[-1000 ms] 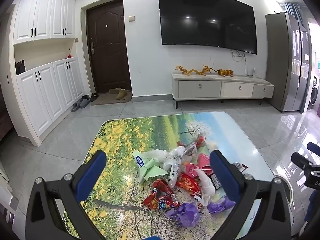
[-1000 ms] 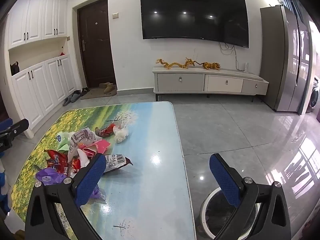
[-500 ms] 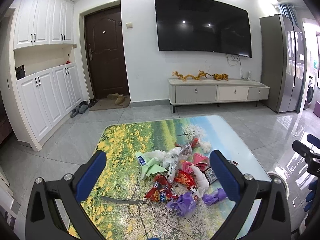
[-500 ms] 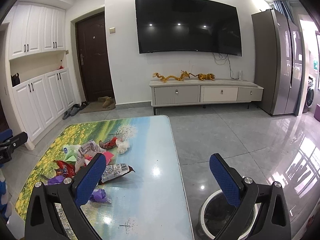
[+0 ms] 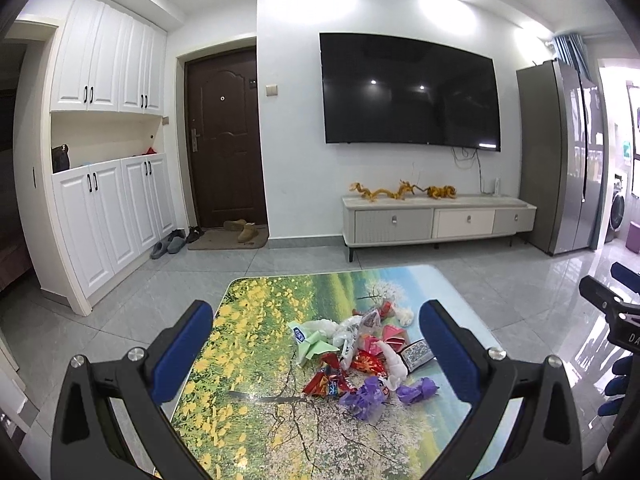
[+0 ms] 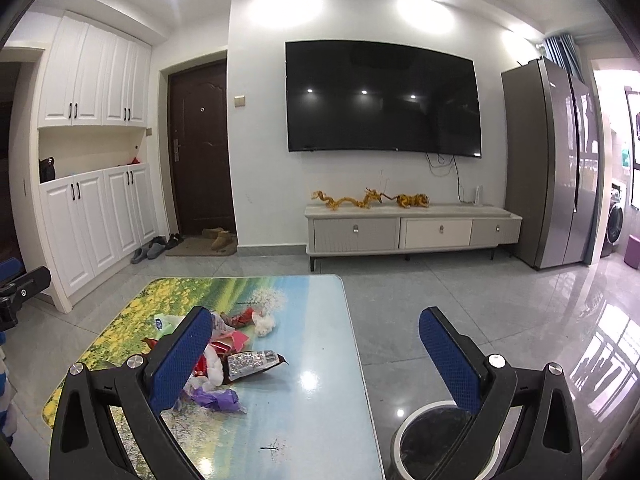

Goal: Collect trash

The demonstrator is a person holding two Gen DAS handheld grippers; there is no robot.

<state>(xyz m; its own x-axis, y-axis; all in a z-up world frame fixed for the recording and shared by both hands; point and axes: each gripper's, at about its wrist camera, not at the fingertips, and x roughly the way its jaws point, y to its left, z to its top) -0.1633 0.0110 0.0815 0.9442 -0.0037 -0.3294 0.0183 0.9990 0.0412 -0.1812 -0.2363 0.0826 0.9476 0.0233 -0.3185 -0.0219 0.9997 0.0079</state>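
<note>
Ahead of and below both raised claws, on the glossy landscape-printed table (image 5: 256, 364), the heap of crumpled wrappers and purple plastic trash (image 5: 360, 356) lies centred before the spread, empty left gripper (image 5: 316, 344), left of the spread, empty right gripper (image 6: 312, 344), with the white-rimmed floor bin (image 6: 404, 436) low right, beyond the table edge.

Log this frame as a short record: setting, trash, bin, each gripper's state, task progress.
setting: living room, table with a printed landscape top
trash: heap of wrappers on the table, including purple plastic, a green paper piece, a silver snack packet
bin: round trash can on the floor to the table's right, beside its near corner
left gripper: open, empty, above the table
right gripper: open, empty
progress: nothing picked up yet
</note>
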